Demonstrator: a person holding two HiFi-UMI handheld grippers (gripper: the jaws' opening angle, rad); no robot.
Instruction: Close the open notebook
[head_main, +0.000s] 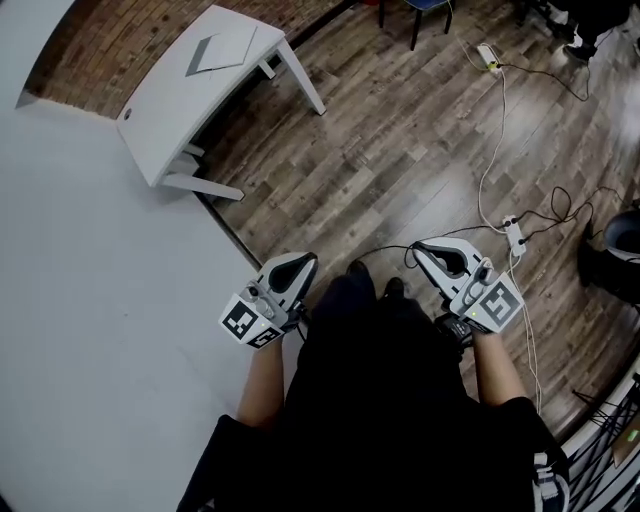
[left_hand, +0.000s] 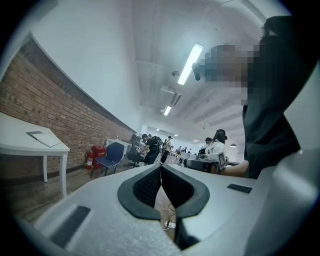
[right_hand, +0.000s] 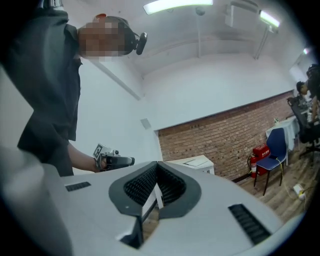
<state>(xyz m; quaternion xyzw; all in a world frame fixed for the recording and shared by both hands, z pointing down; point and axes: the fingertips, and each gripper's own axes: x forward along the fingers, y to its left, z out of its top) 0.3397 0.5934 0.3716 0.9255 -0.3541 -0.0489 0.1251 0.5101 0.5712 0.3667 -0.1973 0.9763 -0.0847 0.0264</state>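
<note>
The notebook (head_main: 222, 50) lies on a small white table (head_main: 170, 120) far ahead at the upper left, with a grey part beside a pale page. It also shows on the table in the left gripper view, notebook (left_hand: 43, 138), and in the right gripper view, notebook (right_hand: 195, 161). My left gripper (head_main: 300, 263) and right gripper (head_main: 424, 247) are held level at waist height, far from the table. Both are shut with nothing between the jaws, as seen at the left gripper (left_hand: 161, 168) and the right gripper (right_hand: 157, 165).
A white wall (head_main: 80, 330) runs along my left and a brick wall (left_hand: 45, 107) stands behind the table. Cables and a power strip (head_main: 514, 235) lie on the wooden floor at the right. A blue chair (left_hand: 113, 152), a red extinguisher (left_hand: 92, 156) and seated people (left_hand: 150, 148) are further off.
</note>
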